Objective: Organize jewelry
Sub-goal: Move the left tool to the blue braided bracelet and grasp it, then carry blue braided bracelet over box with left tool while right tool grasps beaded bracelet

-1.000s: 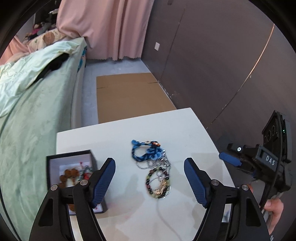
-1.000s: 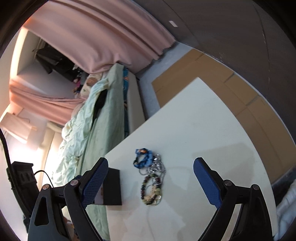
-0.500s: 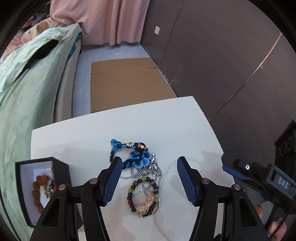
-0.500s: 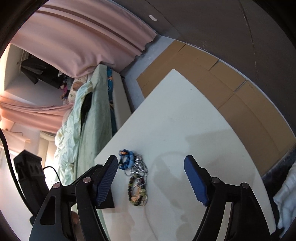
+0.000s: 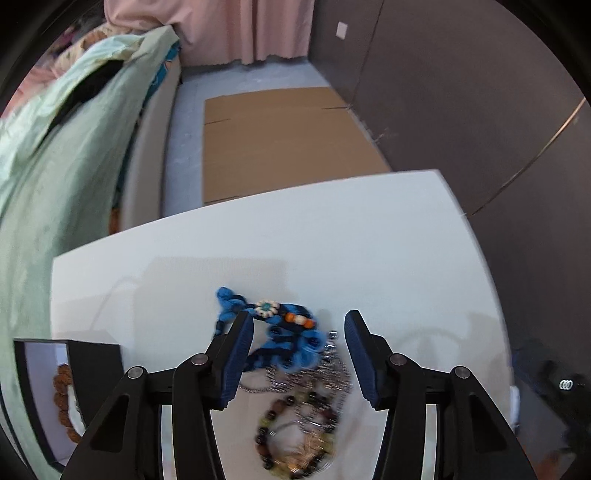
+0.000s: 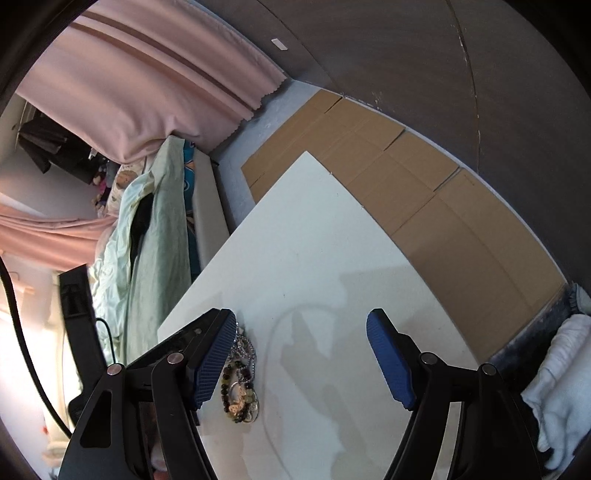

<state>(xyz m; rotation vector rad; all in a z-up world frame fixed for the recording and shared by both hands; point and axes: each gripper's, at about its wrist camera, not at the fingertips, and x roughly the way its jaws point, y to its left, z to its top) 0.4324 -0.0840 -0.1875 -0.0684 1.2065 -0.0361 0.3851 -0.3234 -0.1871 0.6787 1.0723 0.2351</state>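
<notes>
A jewelry pile lies on the white table [image 5: 369, 240]: a blue braided bracelet [image 5: 291, 341] with a flower bead, a silver chain [image 5: 332, 373] and a beaded bracelet [image 5: 295, 435]. My left gripper [image 5: 299, 332] hangs just over the pile, jaws closing, with the blue bracelet between them and the pads not pressing on it. In the right wrist view, the beaded bracelet [image 6: 240, 397] and chain [image 6: 245, 347] sit beside the left finger of my right gripper [image 6: 301, 323], which is open over bare table. A black jewelry box [image 5: 92, 363] at the left holds brown beads [image 5: 61, 391].
A bed with a green quilt [image 5: 62, 166] runs along the table's left side. Flat cardboard [image 5: 280, 144] lies on the floor beyond the far edge, under a pink curtain [image 5: 243, 26] and a dark wall. White cloth [image 6: 565, 376] sits off the table's right.
My left gripper has come down and forward over the pile and its jaws have narrowed; the box has slid to the view's left edge. The right gripper's jaws narrowed somewhat and it tilted down.
</notes>
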